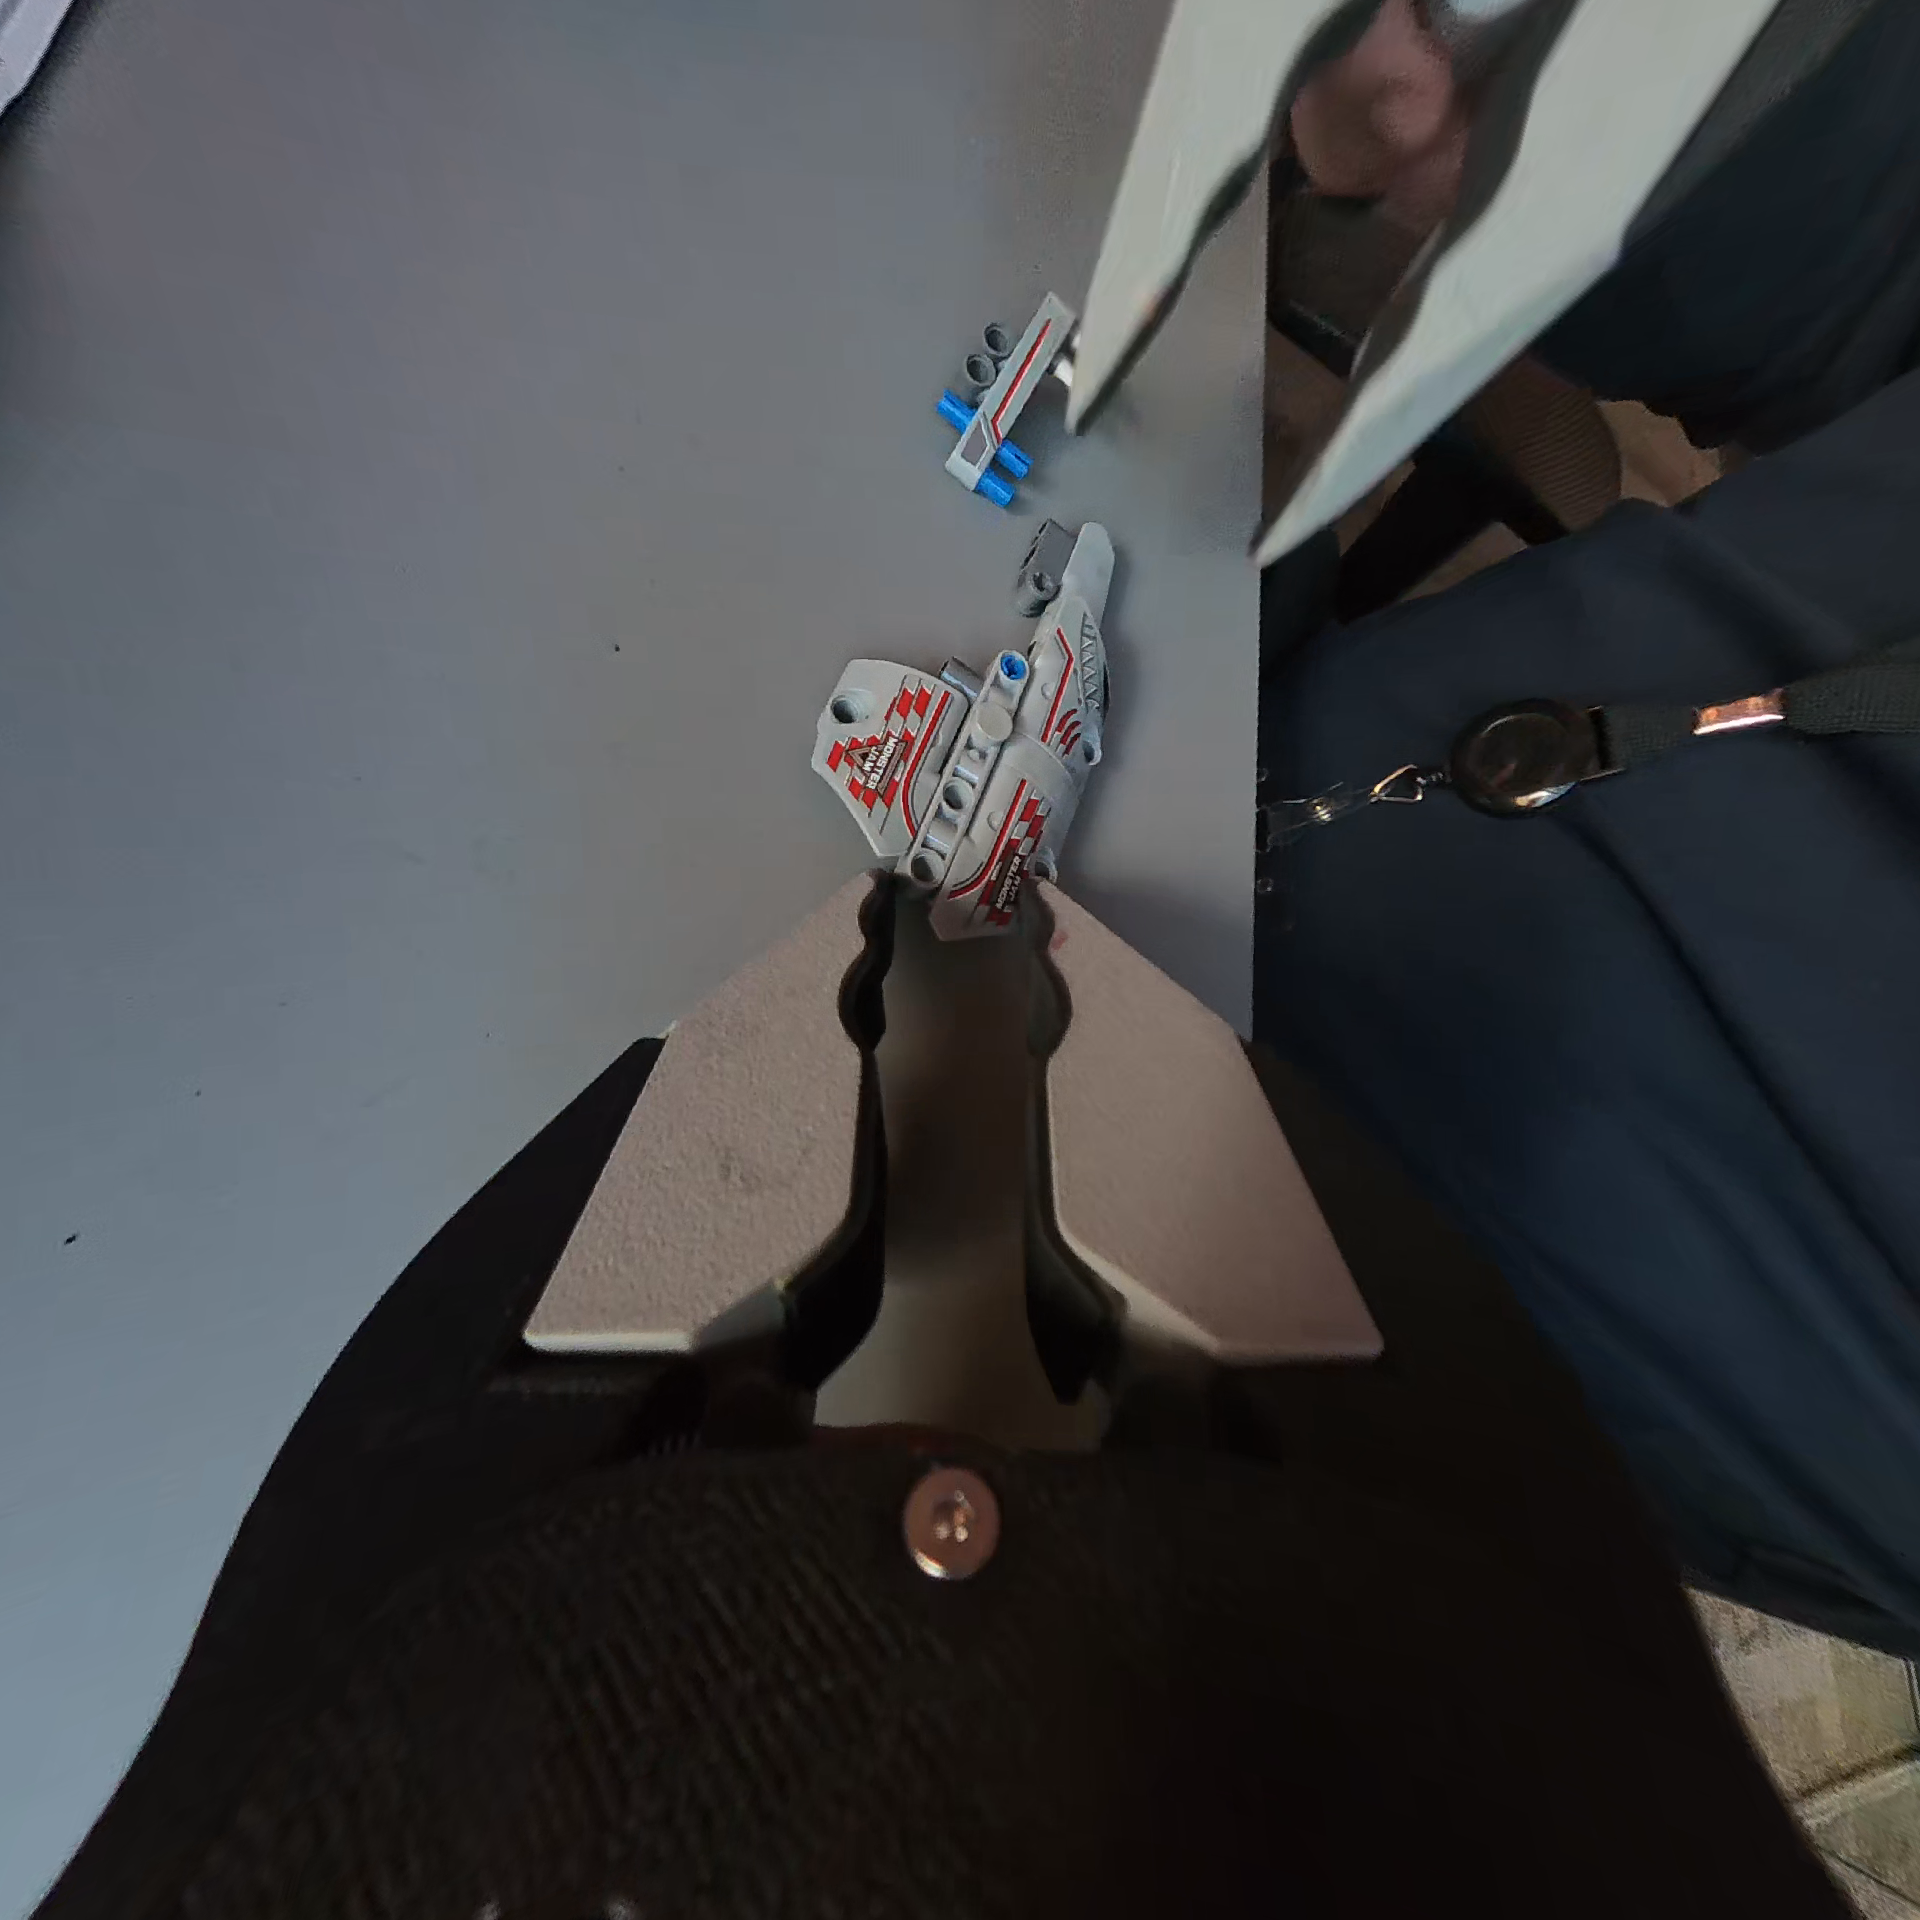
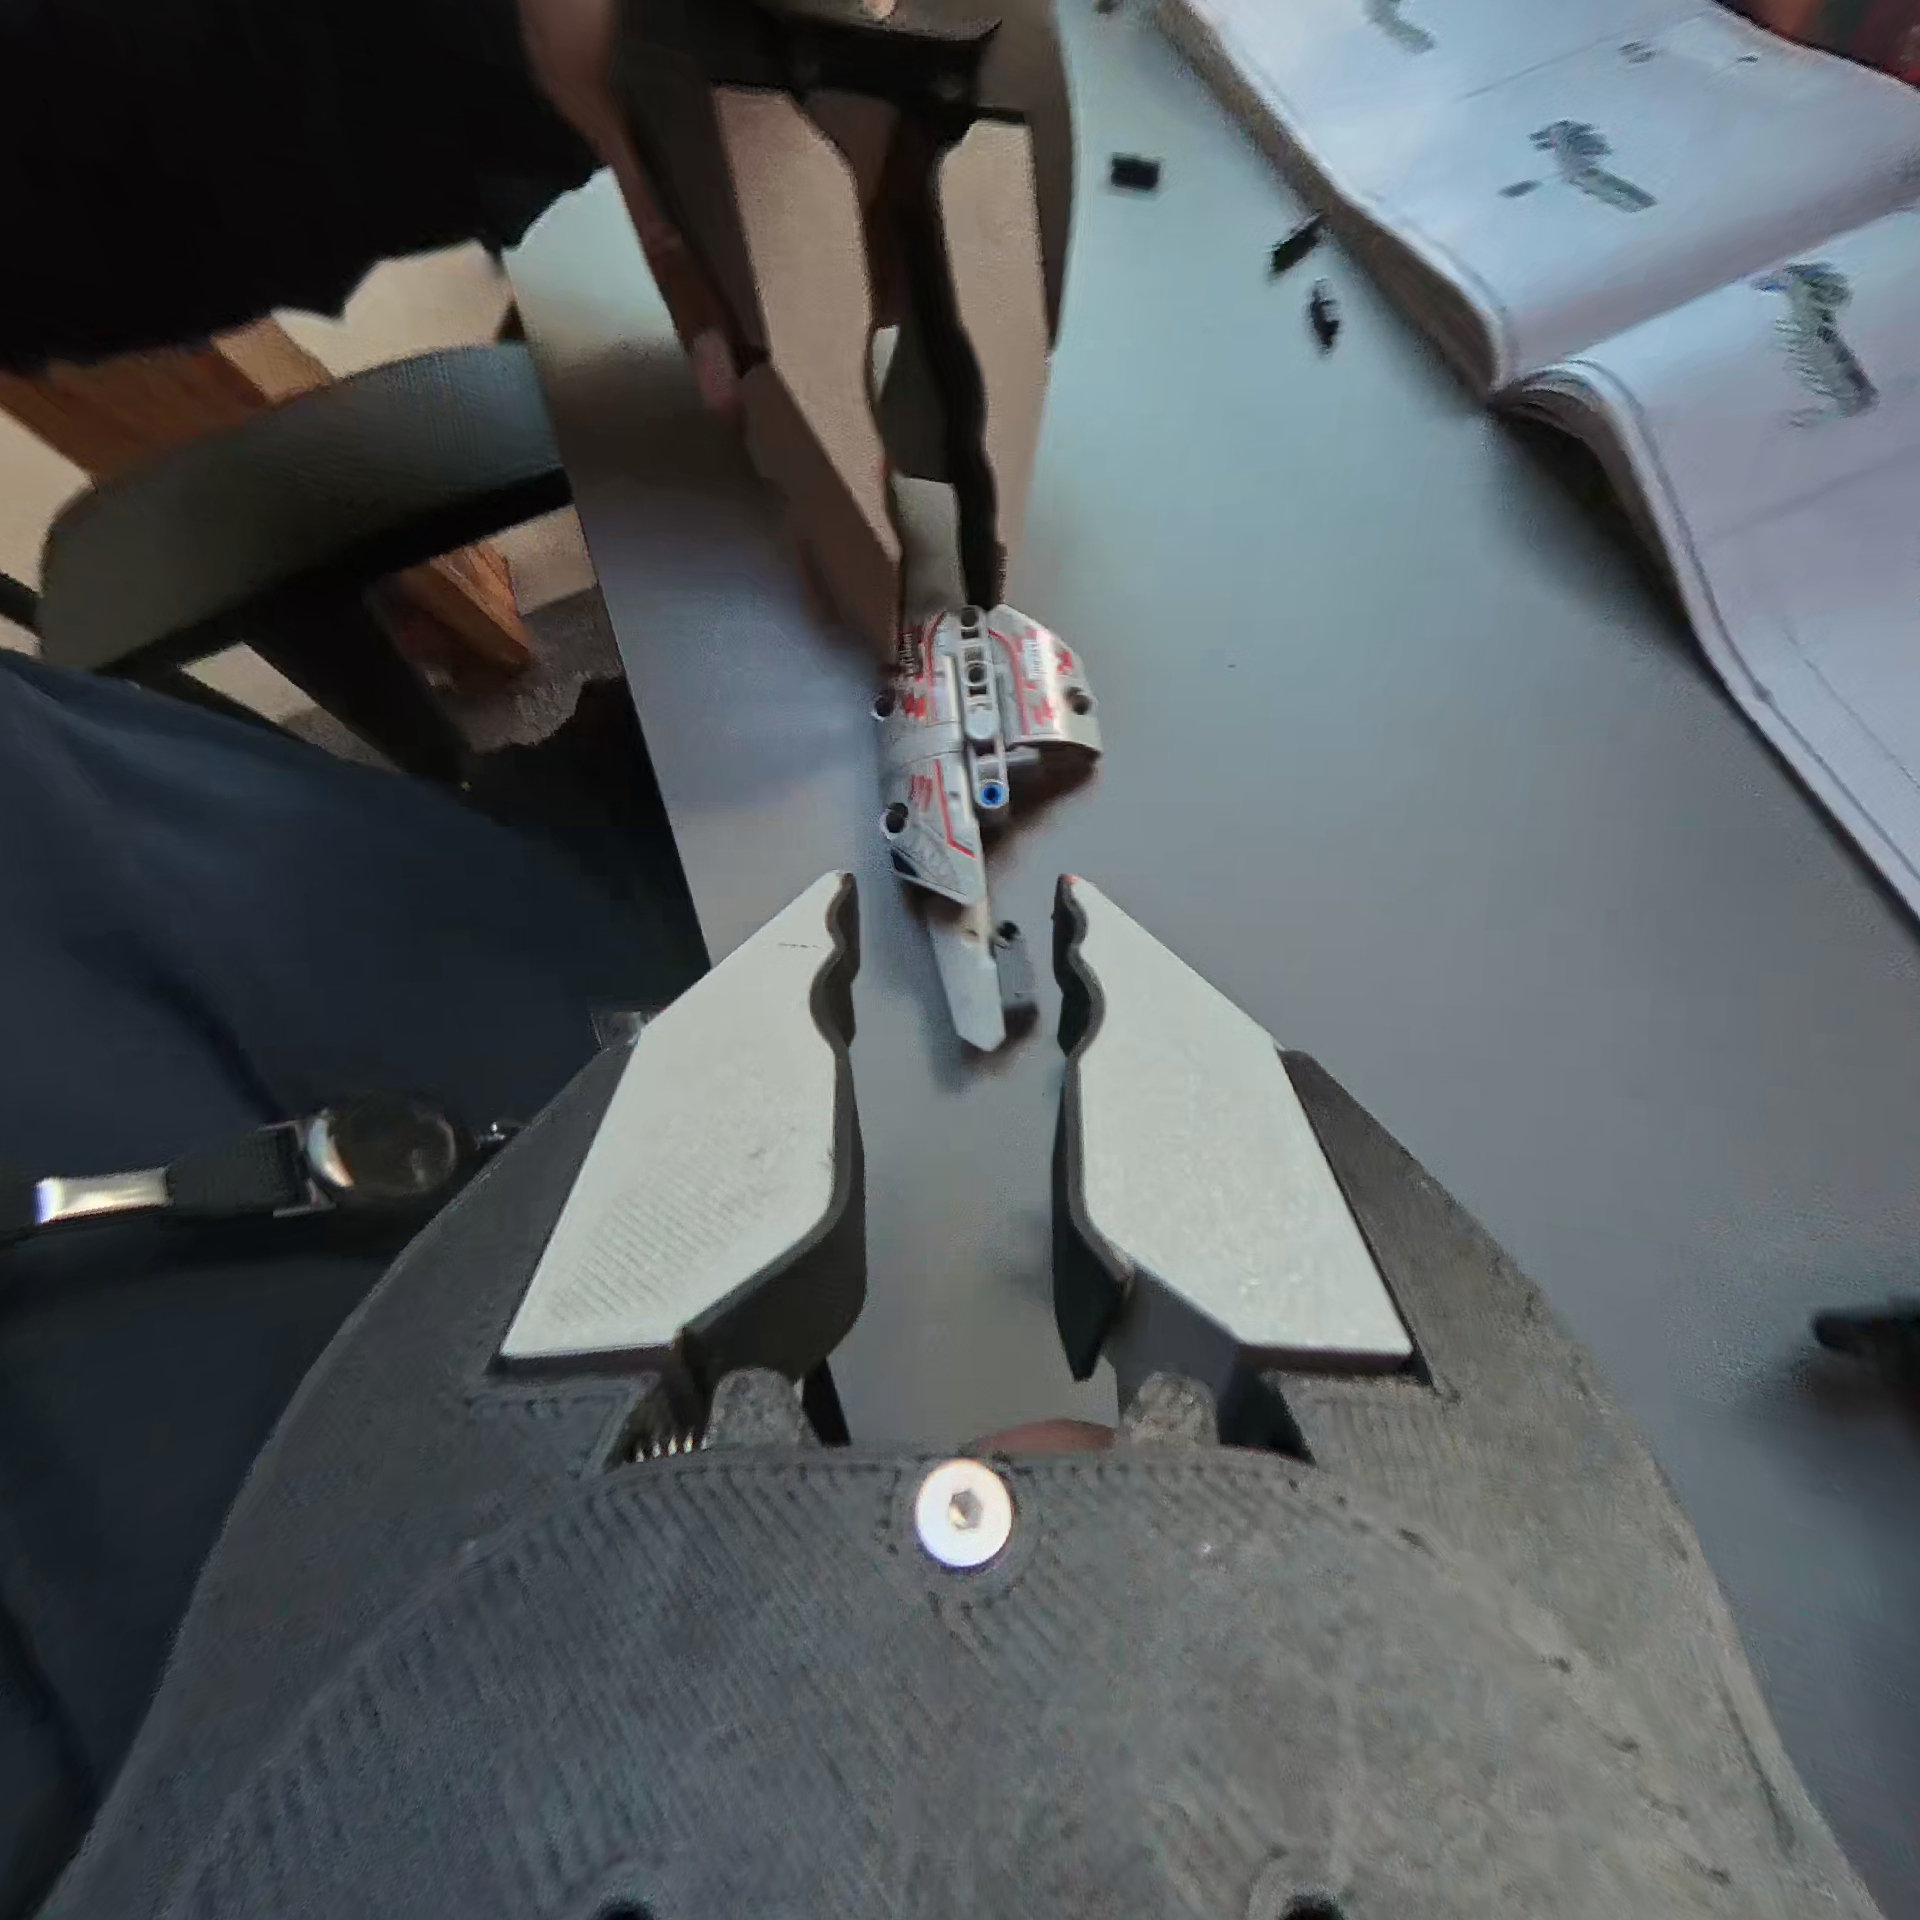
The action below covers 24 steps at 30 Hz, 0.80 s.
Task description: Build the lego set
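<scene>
A: Where is the grey-and-red lego assembly (image 1: 961, 774) sitting right now?

B: It is lying flat on the grey table (image 1: 416, 623), close to the edge nearest the person. The left gripper (image 1: 961, 894) is pinching its near end; the fingers are closing on the printed panel there.

A: And the right gripper (image 2: 956, 894)?

B: It is standing with its jaws apart, holding nothing. The assembly's slim pointed end is reaching in between its fingertips without touching either.

A: So which way is the long axis running?

B: Roughly straight from one gripper to the other, so the right one is facing it end-on. The small grey strip with blue pins (image 1: 997, 405) is lying separately, just beyond the assembly and nearer the right gripper. An open instruction booklet (image 2: 1662, 312) is lying farther off.
</scene>
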Each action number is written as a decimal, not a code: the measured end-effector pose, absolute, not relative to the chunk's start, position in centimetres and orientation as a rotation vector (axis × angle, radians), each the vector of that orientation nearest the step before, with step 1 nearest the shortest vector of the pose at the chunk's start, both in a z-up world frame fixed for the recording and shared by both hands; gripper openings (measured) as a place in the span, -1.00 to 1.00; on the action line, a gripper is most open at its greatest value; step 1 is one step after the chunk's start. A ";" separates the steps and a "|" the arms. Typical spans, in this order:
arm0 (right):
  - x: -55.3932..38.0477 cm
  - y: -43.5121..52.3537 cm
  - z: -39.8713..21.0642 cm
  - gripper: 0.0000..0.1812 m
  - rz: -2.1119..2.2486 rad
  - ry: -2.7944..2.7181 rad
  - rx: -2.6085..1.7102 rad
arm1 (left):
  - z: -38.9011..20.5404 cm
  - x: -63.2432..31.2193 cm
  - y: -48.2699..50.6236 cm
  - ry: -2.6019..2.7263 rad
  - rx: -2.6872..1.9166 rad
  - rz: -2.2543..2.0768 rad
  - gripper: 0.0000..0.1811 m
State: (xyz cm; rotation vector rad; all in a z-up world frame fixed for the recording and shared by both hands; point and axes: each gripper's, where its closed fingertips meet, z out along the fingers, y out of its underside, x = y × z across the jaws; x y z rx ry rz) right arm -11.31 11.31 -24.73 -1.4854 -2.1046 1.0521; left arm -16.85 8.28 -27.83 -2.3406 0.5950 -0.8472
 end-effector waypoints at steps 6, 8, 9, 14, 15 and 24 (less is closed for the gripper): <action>-12.8 9.4 -28.5 -0.77 0.778 -2.275 -1.360 | -27.8 -17.0 8.5 0.541 -2.314 -0.849 -0.79; -13.0 9.3 -28.5 -0.77 0.760 -2.286 -1.356 | -27.7 -17.2 8.6 0.528 -2.312 -0.820 -0.78; -13.1 9.5 -28.5 -0.77 0.745 -2.284 -1.346 | -27.7 -17.2 8.6 0.514 -2.309 -0.816 -0.77; -13.8 10.4 -26.6 -0.75 0.784 -2.118 -1.303 | -26.5 -17.9 9.1 0.309 -2.233 -0.780 -0.57; -13.9 10.6 -25.9 -0.77 0.805 -2.070 -1.292 | -25.8 -17.8 9.3 0.261 -2.189 -0.797 -0.53; -14.5 10.2 -20.8 -0.77 0.798 -1.823 -1.018 | -19.5 -13.8 10.9 0.020 -1.740 -1.182 -0.79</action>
